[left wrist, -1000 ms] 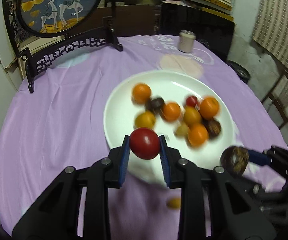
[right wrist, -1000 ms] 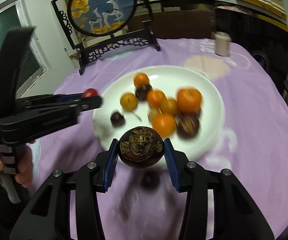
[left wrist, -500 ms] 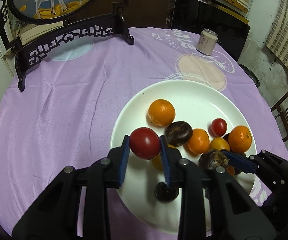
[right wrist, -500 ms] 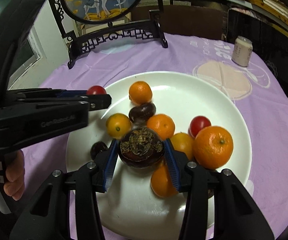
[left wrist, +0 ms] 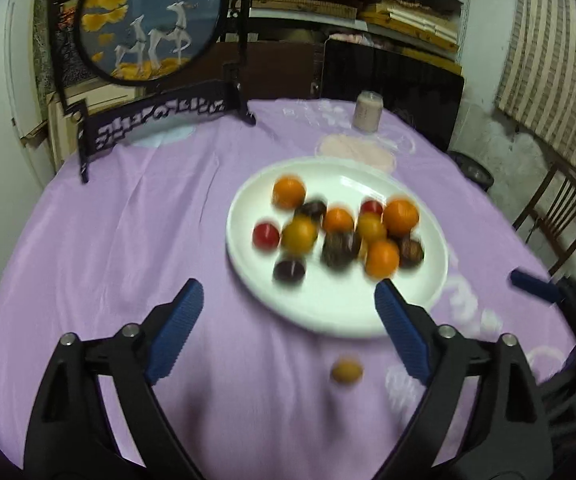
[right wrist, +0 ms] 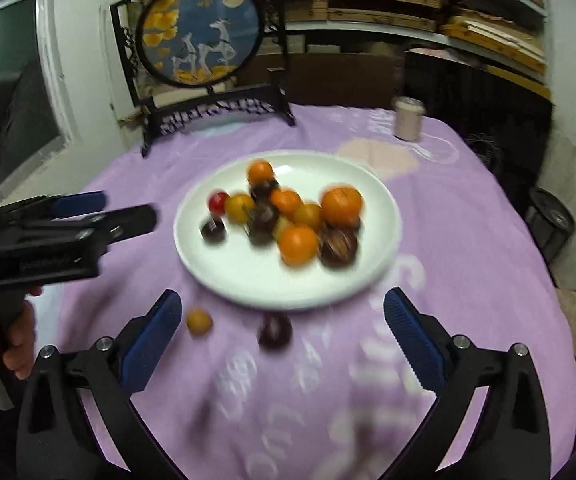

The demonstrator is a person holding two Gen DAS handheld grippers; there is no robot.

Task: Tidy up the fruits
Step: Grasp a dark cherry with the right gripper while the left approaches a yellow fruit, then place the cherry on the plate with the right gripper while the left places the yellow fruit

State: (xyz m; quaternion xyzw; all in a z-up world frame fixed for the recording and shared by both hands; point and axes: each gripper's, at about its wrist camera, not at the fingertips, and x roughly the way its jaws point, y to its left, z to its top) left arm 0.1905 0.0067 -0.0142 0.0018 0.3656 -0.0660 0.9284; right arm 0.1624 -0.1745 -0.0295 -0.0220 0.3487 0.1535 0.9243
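Left gripper (left wrist: 288, 316): our jaws have just been opening and now stand wide apart with nothing between them, above the purple tablecloth (left wrist: 127, 248) on the near side of the white plate (left wrist: 328, 312).

Red tomato (left wrist: 265, 236): lies on the left of the plate, smooth and round, just beside a yellow-orange fruit (left wrist: 299, 234).

Fruit pile (right wrist: 288, 220): oranges, small yellow ones and dark brown ones, crowded together mid-plate; the frame is blurred, so we cannot tell exactly which ones touch.

Small yellow fruit (right wrist: 198, 321): off the plate, on the cloth near our right gripper's left finger.

Dark fruit (right wrist: 275, 330): also on the cloth, just short of the plate's near rim, roundish and dull purple-brown.

Right gripper (right wrist: 281, 330): our jaws have likewise just been opening; they are spread fully, empty, with the dark fruit lying on the cloth between and beyond them.

Risk, rolling: everything here is round. We judge that a nudge from a finger could send the two loose fruits across the cloth towards the table edge.

Risk, pile: adding to a crowded heap could knock a neighbour over the shallow rim.

Risk, collision: both grippers work the same near side of the plate, so we could clip each other.

Risk, squeezing: the tomato and dark fruits look soft-skinned; a hard pinch may bruise them.
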